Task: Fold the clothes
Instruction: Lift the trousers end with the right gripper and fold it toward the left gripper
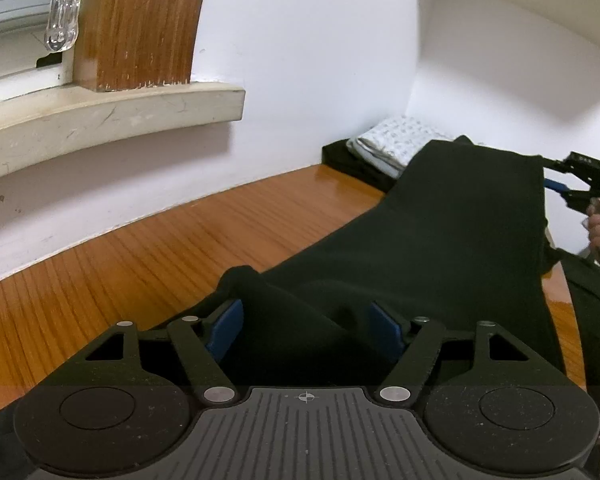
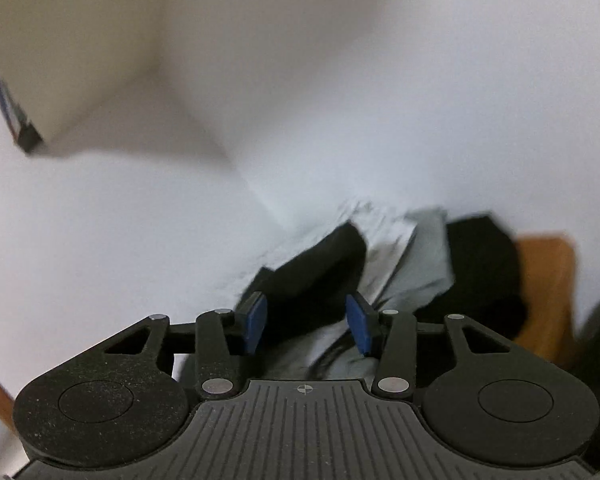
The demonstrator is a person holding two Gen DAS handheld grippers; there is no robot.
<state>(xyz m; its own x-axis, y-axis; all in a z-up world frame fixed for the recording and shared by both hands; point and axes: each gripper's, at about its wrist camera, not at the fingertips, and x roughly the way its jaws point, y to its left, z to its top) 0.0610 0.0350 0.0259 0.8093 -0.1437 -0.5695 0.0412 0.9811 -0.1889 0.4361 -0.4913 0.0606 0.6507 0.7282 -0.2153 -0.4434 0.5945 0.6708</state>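
Worktop (image 1: 140, 248) showing glossy varnished wood with clear grain. Black garment (image 1: 440, 248) looking like matt soft cloth. Folded patterned cloth (image 1: 396, 140) at upper right looking like thin cotton. Left gripper (image 1: 307, 326) showing matt speckled black plastic, blue rubbery fingers (image 1: 226, 330), bare metal rivets. Window sill (image 1: 112, 116) showing scuffed painted finish.

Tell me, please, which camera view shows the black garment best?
The left wrist view: the black garment lies sharp and nearly whole across the wooden table, its near end bunched between the left gripper pads. The right wrist view is motion-blurred and shows only a dark fold in front of the right gripper.
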